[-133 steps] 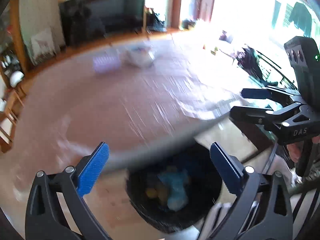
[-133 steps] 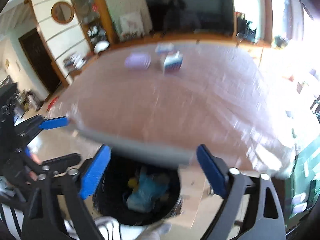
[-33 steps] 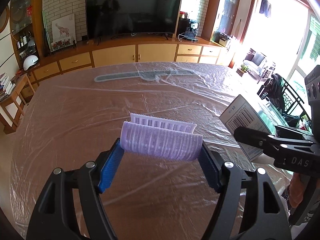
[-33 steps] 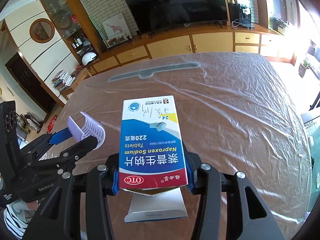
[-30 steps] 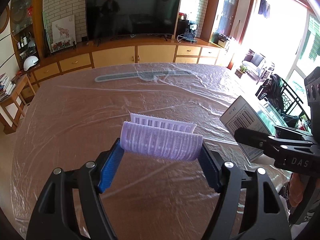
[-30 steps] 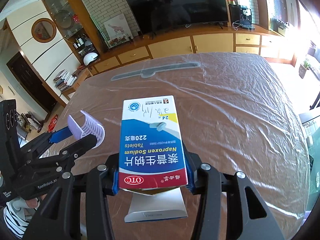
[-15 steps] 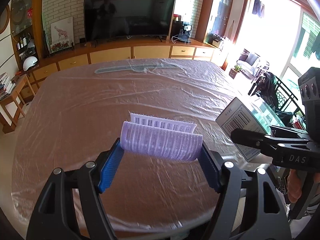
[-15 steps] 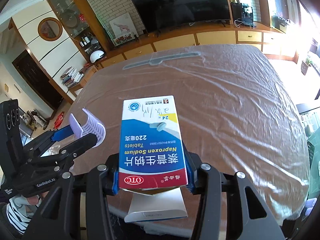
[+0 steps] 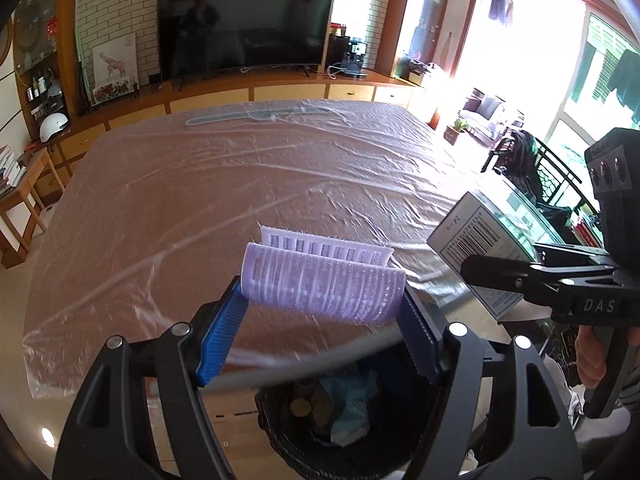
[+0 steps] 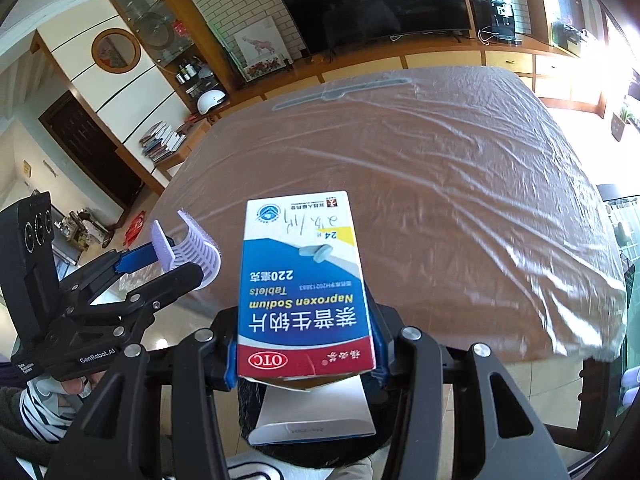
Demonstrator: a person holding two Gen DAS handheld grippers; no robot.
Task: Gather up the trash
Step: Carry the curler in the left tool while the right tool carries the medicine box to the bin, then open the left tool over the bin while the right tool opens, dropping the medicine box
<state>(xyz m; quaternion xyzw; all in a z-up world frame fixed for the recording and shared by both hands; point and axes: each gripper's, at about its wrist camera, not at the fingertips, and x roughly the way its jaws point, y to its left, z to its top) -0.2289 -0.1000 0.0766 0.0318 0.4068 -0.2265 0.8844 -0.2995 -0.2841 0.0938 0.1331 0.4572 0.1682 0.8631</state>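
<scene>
We count two grippers, the left gripper and the right gripper; one purple hair roller; one medicine box; one black bin; one table; one television; one white helmet.

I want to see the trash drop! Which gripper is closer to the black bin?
Too close to call. The left gripper hangs above the bin; the right gripper hangs above it too.
</scene>
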